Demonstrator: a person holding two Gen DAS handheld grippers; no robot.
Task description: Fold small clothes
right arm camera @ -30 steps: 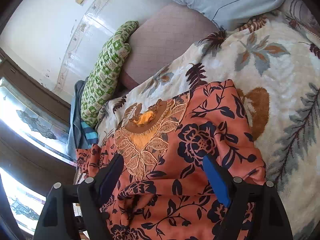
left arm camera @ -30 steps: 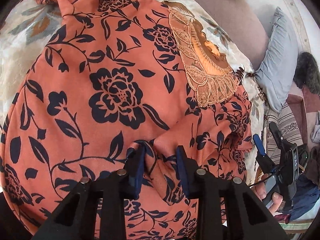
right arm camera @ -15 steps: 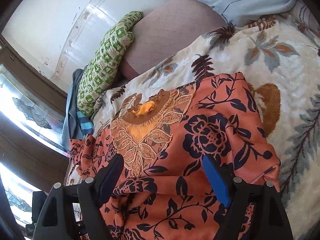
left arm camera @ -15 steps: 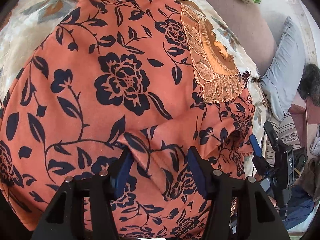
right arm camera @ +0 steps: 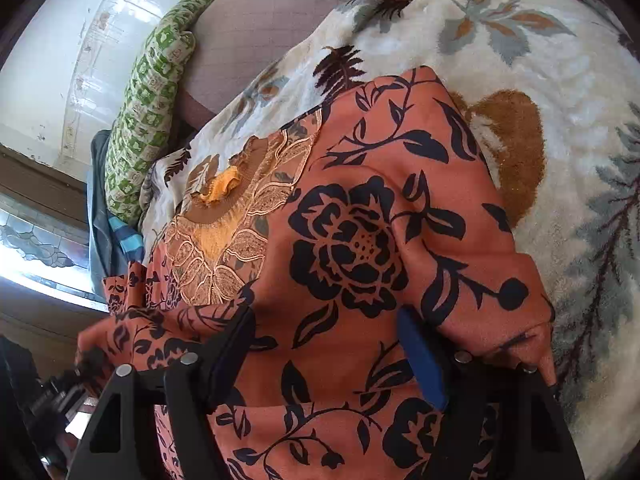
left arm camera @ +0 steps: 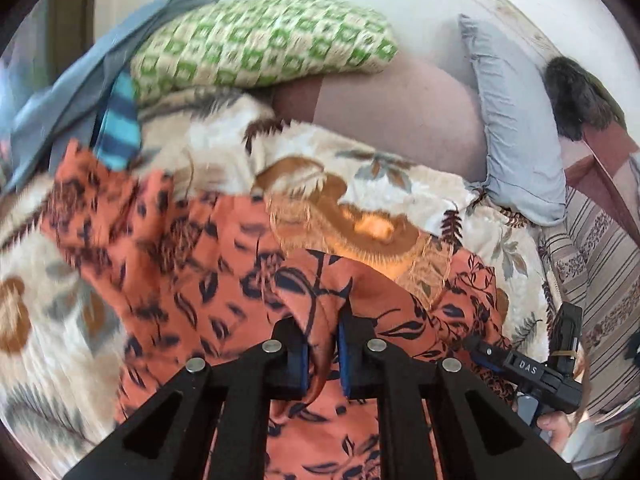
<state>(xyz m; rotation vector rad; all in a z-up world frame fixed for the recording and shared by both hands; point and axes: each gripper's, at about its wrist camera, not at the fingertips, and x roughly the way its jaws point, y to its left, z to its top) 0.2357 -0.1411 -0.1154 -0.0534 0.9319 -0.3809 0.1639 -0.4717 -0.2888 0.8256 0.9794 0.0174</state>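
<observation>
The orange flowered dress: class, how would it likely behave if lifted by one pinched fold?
The dress is probably floppy: it drapes in folds from the left gripper. Likely light, since a small pinch raises it. The rest would probably trail across the blanket.

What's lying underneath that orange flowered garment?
The orange flowered garment lies on a cream fleece blanket printed with leaves, which shows all round its edges. What the cloth itself covers is hidden. One fold is pinched in the left gripper.
</observation>
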